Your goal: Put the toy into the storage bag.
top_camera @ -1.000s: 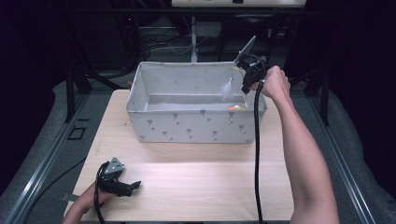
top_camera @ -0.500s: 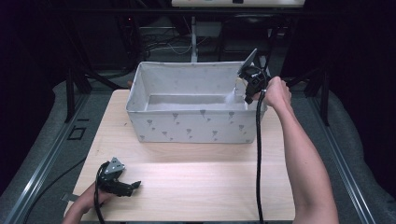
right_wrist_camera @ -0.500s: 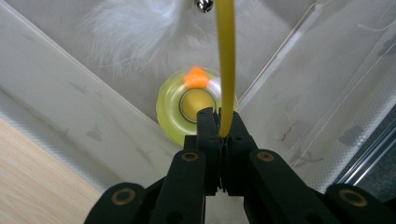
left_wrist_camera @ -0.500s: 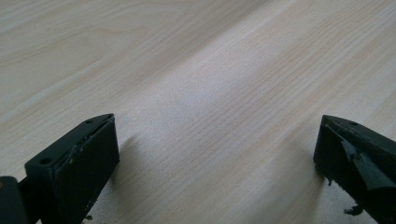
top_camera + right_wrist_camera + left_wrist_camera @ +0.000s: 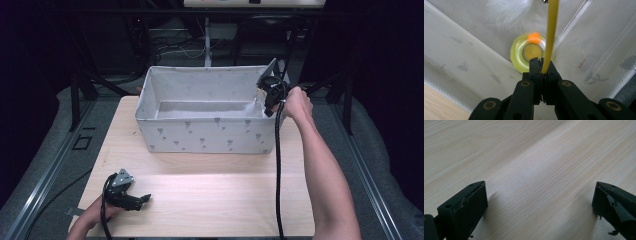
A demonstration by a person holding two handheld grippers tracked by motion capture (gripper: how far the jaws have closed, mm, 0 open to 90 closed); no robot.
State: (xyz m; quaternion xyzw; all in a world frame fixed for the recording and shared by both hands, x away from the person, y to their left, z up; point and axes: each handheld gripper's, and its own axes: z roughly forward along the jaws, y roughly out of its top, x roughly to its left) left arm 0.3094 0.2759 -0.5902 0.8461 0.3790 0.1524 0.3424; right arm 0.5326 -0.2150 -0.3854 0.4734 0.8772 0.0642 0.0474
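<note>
Right gripper (image 5: 541, 65) is clamping a yellow rod (image 5: 551, 35) over the fabric bin's (image 5: 210, 137) right end, above a yellow ring (image 5: 519, 53) lying inside it. Left gripper (image 5: 539, 202) is resting spread open on the pale wooden table (image 5: 210, 195), well short of the bin. Since a second ago the right hand (image 5: 296, 102) has been lifting slightly. Dark room; no legible writing.

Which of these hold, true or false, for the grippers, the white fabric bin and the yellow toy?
1. The right gripper is shut on a thin yellow rod. True.
2. The left gripper holds the rod. False: its jaws stand open over the bare light wooden table.
3. The white fabric bin lies tipped on its side. False: it stands upright.
4. A translucent yellow ring with an orange bead lies inside the bin. True.
</note>
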